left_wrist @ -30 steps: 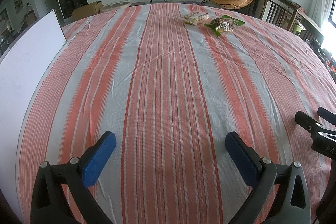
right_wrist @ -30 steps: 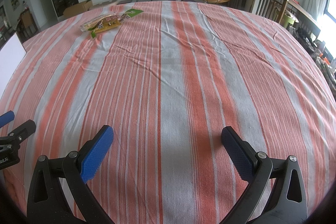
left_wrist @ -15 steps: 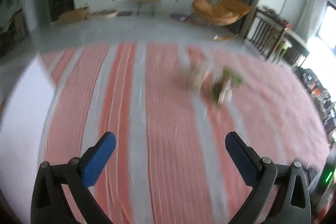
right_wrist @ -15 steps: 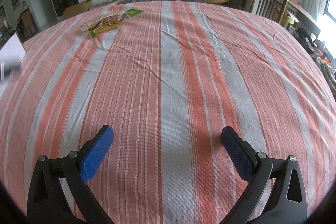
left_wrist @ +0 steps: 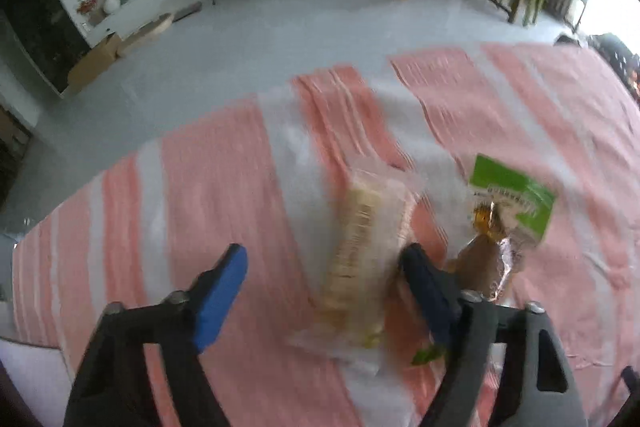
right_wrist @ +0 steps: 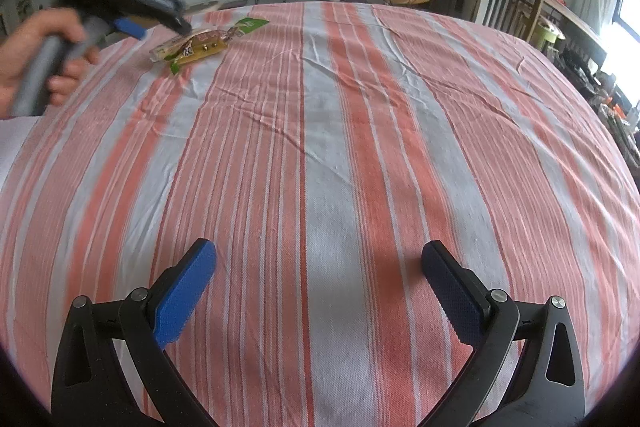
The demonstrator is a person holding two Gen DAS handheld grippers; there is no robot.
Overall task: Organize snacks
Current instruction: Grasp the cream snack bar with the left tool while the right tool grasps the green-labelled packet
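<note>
Left wrist view: my left tongs (left_wrist: 324,267) hang spread wide over the cracker packet (left_wrist: 362,247) on the striped desk (left_wrist: 208,187). My right tongs (right_wrist: 320,267) idle, released. Closing could snag the green-labelled bag (left_wrist: 496,227) alongside.

Two snacks are laid side by side near the far edge of the striped-cloth table (right_wrist: 340,167): a long clear-wrapped cracker pack (left_wrist: 362,251) on the left and a green-labelled clear bag of brown snacks (left_wrist: 508,211) just right of it. The left claw (left_wrist: 324,275) is held over them with the cracker pack between its fingers, while the right claw (right_wrist: 318,277) is held well apart, at the near side of the table.
</note>
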